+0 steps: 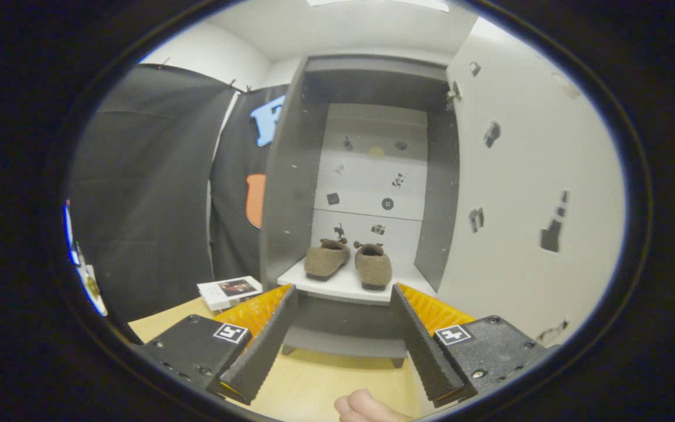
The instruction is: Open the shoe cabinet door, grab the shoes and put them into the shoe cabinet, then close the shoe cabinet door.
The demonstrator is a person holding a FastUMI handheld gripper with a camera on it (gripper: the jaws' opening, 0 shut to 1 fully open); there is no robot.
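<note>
**Q:** What is in front of the gripper, biggest things first?

**A:** A tall shoe cabinet stands open, its pale door swung out to the right of the opening. On the lowest white shelf sit two brown slippers side by side, well beyond the fingers. The gripper hangs spread wide with nothing between its fingers. A small box lies on the wooden floor left of the cabinet, and a fingertip shows below.

**Q:** Which way do the slippers lie?

**A:** Their long axes run front to back, toes toward the back panel, heels toward the gripper, angled slightly apart.

**Q:** So what step is in hand?

**A:** Judging by this, closing the door. Best to meet the door's free edge and push it round steadily, keeping the fingers clear of the shelf.
</note>
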